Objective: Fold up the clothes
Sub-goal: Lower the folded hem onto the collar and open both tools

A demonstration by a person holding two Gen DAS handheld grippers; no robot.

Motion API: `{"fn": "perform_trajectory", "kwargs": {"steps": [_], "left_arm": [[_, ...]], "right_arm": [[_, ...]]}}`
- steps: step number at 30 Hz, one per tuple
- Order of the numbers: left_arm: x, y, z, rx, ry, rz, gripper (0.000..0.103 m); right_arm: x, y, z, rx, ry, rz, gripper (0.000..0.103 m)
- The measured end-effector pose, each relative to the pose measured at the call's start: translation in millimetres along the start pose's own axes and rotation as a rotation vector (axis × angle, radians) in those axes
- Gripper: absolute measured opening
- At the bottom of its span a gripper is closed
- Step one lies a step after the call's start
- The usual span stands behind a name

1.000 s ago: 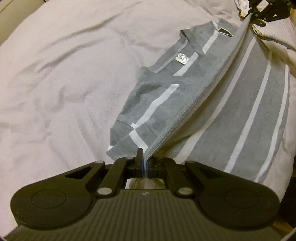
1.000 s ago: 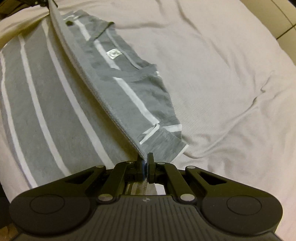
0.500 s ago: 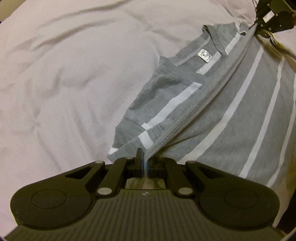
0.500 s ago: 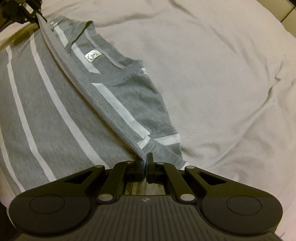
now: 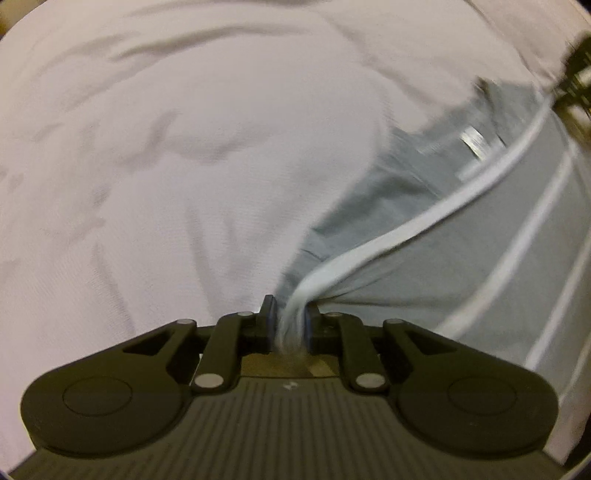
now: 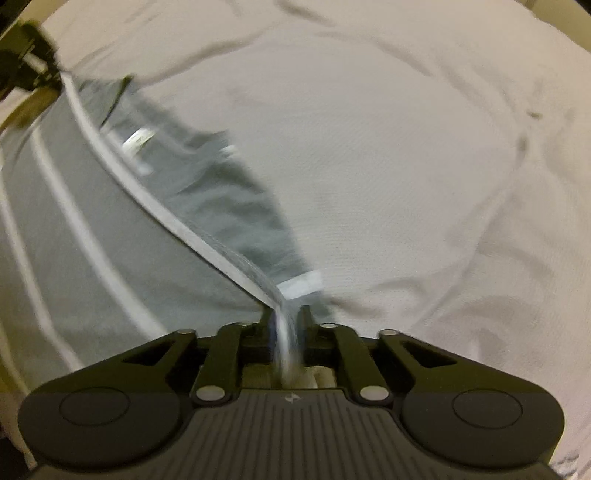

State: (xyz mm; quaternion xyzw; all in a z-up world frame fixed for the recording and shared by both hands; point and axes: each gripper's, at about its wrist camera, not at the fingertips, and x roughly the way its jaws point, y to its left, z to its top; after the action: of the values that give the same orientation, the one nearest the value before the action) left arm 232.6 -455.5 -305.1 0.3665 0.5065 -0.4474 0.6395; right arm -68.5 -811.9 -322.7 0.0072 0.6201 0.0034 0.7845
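A grey T-shirt with white stripes [image 5: 461, 266] lies on a white bed sheet [image 5: 184, 166], and its white hem edge [image 5: 406, 232] is stretched between my two grippers. In the left wrist view my left gripper [image 5: 290, 317] is shut on bunched hem cloth, with creases running out from its fingers. The right wrist view shows the right gripper [image 6: 287, 321] shut on the other end of the hem of the shirt [image 6: 110, 240]. A neck label [image 6: 136, 142] shows on the layer beneath. Each gripper appears blurred in the other's view, the right one [image 5: 576, 85] and the left one [image 6: 26, 62].
The wrinkled sheet [image 6: 406, 166] fills most of both views beyond the shirt. A strip of tan floor or wall shows at the top right corner of the right wrist view [image 6: 561, 14]. Both views are motion-blurred.
Both grippers have carried the hem forward over the shirt, covering more of the lower layer and the label area. The cloth between each pair of fingers now looks thicker and more bunched.
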Motion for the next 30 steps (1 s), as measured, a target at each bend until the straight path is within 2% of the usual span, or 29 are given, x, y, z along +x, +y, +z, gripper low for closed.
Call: {"fn": "perform_trajectory", "kwargs": {"steps": [2, 4, 11, 17, 19, 20, 22, 24, 30], "left_arm": [[-2.9, 9.7, -0.1, -0.060, -0.014, -0.018, 0.012], [-5.6, 11.8, -1.2, -0.069, -0.021, -0.031, 0.012], [-9.4, 10.2, -10.2, -0.067, -0.045, -0.077, 0.016], [-3.2, 7.2, -10.8, -0.036, -0.052, -0.079, 0.018], [-3.7, 6.5, -10.9, -0.024, -0.057, -0.077, 0.018], [-4.0, 6.1, -11.0, -0.017, -0.060, -0.075, 0.017], [-8.3, 5.2, -12.9, -0.010, -0.075, -0.069, 0.006], [-12.7, 4.3, -15.0, -0.002, -0.091, -0.061, 0.001], [-35.4, 6.3, -23.2, -0.008, -0.156, -0.042, 0.000]], "right_arm": [[-5.7, -12.2, -2.7, 0.080, -0.034, -0.014, 0.016], [-10.4, -21.9, -7.4, 0.152, -0.057, 0.005, 0.015], [-12.6, -21.4, -27.7, 0.210, -0.066, 0.049, 0.017], [-8.5, -12.5, -30.5, 0.178, -0.067, 0.035, 0.019], [-7.5, -10.5, -27.3, 0.161, -0.063, 0.020, 0.014], [-8.1, -10.4, -25.6, 0.156, -0.065, 0.008, 0.012], [-10.8, -10.9, -23.0, 0.151, -0.069, -0.010, 0.004], [-14.2, -10.4, -21.4, 0.142, -0.073, -0.028, 0.000], [-37.7, -1.7, -19.0, 0.099, -0.123, -0.122, 0.000]]}}
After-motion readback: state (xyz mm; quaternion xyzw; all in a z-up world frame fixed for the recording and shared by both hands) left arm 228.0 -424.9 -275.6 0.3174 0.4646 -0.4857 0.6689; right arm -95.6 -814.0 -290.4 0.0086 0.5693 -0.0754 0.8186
